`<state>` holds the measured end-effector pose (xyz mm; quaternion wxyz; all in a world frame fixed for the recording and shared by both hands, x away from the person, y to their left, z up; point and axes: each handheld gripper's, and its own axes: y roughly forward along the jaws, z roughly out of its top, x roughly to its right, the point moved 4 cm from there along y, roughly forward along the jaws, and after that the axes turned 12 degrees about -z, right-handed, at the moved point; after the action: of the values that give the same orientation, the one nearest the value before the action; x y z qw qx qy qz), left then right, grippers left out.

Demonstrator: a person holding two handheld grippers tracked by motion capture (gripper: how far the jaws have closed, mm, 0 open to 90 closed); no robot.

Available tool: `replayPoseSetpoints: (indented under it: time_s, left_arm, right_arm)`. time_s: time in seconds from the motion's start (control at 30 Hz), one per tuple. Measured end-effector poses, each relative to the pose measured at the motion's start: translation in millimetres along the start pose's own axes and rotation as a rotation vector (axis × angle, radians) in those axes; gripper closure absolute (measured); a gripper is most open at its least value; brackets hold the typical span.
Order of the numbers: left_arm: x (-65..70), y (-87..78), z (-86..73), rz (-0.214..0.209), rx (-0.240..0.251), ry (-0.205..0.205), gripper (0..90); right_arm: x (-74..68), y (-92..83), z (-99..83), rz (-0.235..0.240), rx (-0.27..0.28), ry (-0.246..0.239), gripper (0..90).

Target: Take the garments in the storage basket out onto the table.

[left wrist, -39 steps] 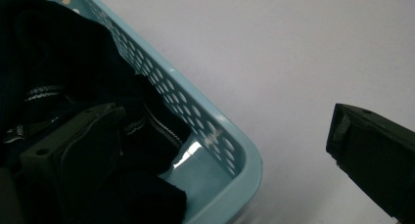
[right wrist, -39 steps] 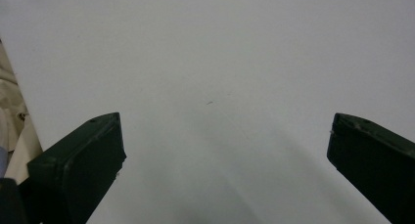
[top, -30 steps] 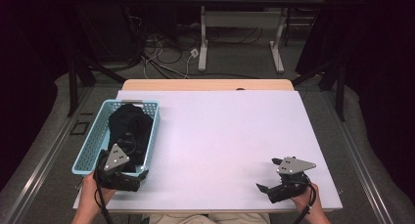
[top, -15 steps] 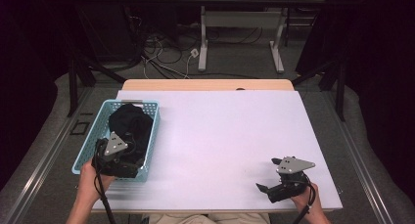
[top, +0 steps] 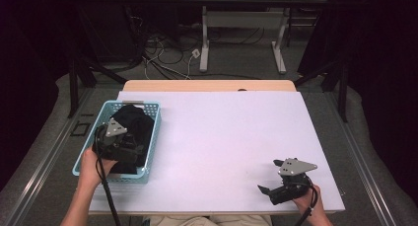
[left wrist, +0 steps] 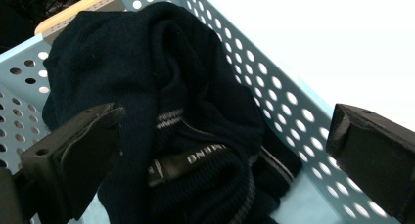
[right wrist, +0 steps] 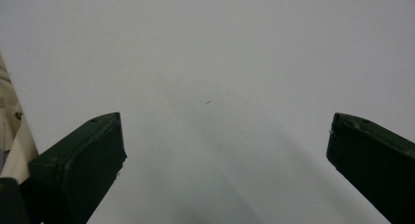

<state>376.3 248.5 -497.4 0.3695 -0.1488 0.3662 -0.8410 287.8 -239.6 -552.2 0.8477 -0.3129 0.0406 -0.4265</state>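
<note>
Left tongs (left wrist: 222,136) agape over dark garment (left wrist: 161,87) in basket (left wrist: 293,101).

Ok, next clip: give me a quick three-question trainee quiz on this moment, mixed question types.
1. True or false: the left claw is shut on the dark garment.
2. What holds the dark garment?
A. a blue perforated basket
B. a cardboard box
C. a metal tray
3. Fill in: the right claw is open over the bare white ____.

Key:
1. False; its jaws stand wide apart above the garment.
2. A
3. table
</note>
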Motion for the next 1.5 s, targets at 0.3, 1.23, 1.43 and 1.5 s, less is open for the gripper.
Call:
replayPoseSetpoints:
  time_s: [0.3, 1.23, 1.43, 1.5]
  left_arm:
    - [-24.5, 10.7, -2.7, 0.016, -0.041, -0.057, 0.0]
    - [-72.6, 49.2, -2.6, 0.038, -0.162, -0.204, 0.0]
    - [-79.3, 61.3, -7.6, 0.005, -0.203, -0.257, 0.0]
    - [-79.9, 65.1, -10.6, -0.009, -0.228, -0.273, 0.0]
  right_arm:
    - [0.1, 0.4, -0.2, 0.008, -0.003, 0.0, 0.4]
    - [-0.5, 1.6, -1.0, 0.009, -0.02, -0.002, 0.4]
    - [-0.6, 3.2, -1.2, 0.011, -0.014, 0.0, 0.4]
    - [-1.0, 3.0, -1.4, 0.013, -0.025, 0.003, 0.3]
